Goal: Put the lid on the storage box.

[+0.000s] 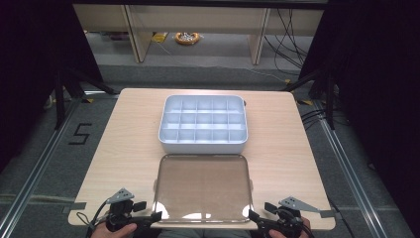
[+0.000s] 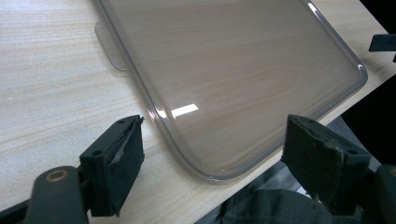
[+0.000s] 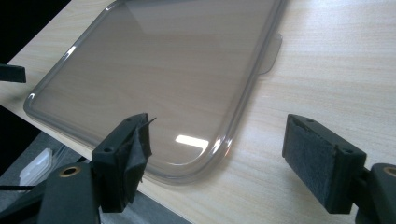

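A pale blue-grey tray (image 1: 203, 143) with several empty compartments sits at the middle of the wooden table (image 1: 124, 139). In front of it lies its clear flat lid (image 1: 202, 186), reaching the near edge. My left gripper (image 1: 151, 212) is open at the lid's near left corner (image 2: 205, 173), jaws either side of that corner without touching. My right gripper (image 1: 260, 213) is open at the near right corner (image 3: 187, 175), nothing between its jaws. In the left gripper view the lid (image 2: 233, 70) shows a small side tab (image 2: 111, 49); the right gripper view shows the lid (image 3: 154, 70) too.
The table's near edge runs just under both grippers, with the person's dark clothing (image 2: 261, 205) below it. Black stands (image 1: 64, 84) and cables (image 1: 317, 114) flank the table on the grey floor. A yellow ring-shaped object (image 1: 187, 37) lies on the floor beyond.
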Demonstrator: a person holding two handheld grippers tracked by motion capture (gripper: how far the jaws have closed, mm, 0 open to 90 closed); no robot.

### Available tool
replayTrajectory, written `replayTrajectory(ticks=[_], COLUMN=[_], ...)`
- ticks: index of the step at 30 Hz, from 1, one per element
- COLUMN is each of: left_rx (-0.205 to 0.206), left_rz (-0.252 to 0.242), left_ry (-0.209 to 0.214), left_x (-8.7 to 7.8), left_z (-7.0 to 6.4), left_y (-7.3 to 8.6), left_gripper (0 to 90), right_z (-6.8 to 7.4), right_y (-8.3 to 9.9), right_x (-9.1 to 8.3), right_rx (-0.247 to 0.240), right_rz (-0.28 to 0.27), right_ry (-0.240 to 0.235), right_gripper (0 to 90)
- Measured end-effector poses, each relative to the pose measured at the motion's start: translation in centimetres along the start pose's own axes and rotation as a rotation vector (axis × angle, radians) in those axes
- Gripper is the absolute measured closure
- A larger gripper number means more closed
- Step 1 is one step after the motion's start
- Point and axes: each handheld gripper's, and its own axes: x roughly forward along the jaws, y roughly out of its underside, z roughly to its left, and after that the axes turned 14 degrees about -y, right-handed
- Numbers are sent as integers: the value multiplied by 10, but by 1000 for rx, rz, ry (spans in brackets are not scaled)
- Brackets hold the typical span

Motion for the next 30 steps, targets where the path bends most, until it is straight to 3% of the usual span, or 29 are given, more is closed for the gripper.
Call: replayTrajectory(ticks=[9, 10, 11, 12, 14, 16, 17, 19, 21, 24, 25, 27, 28, 29, 30], left_rx=[-2, -3, -9, -9, -8, -11, -1, 6, -21, -2, -10, -48, -30, -35, -46], left_rz=[-1, 0, 9, 9, 9, 6, 6, 14, 17, 8, 12, 24, 45, 46, 58], left_ry=[1, 3, 22, 22, 23, 24, 28, 23, 35, -8, -6, 14, 10, -6, -15], left_x=[0, 0, 0, 0, 1, 2, 3, 7, 12, 16, 18, 21, 22, 25, 29], left_z=[0, 0, 2, 2, 2, 1, 1, 0, 1, 5, 7, 11, 16, 17, 21], left_y=[0, 0, 0, 0, 0, 0, -1, -3, -8, -12, -13, -16, -18, -20, -23], left_gripper=[229, 224, 226, 240, 251, 284, 284, 305, 320, 374, 395, 414, 415, 422, 446], right_z=[-1, 2, -1, -1, -2, -3, 0, -4, -6, -10, -11, -11, -9, -11, -10], right_y=[0, 0, -1, -1, -4, -6, -6, -7, -8, -9, -11, -12, -13, -13, -13], right_x=[-1, 0, 1, 1, 6, 9, 11, 14, 15, 17, 16, 18, 17, 18, 21], right_rx=[7, 44, 14, 14, 13, 3, 39, 26, 24, 32, 48, 43, 74, 39, 91], right_rz=[-32, -44, -38, -38, -54, -53, -46, -52, -44, -43, -50, -51, -42, -37, -37], right_ry=[-47, -71, -42, -42, -69, -59, -65, -70, -75, -68, -89, -73, -82, -52, -79], right_gripper=[232, 226, 223, 223, 227, 238, 240, 251, 253, 263, 268, 271, 272, 272, 273])
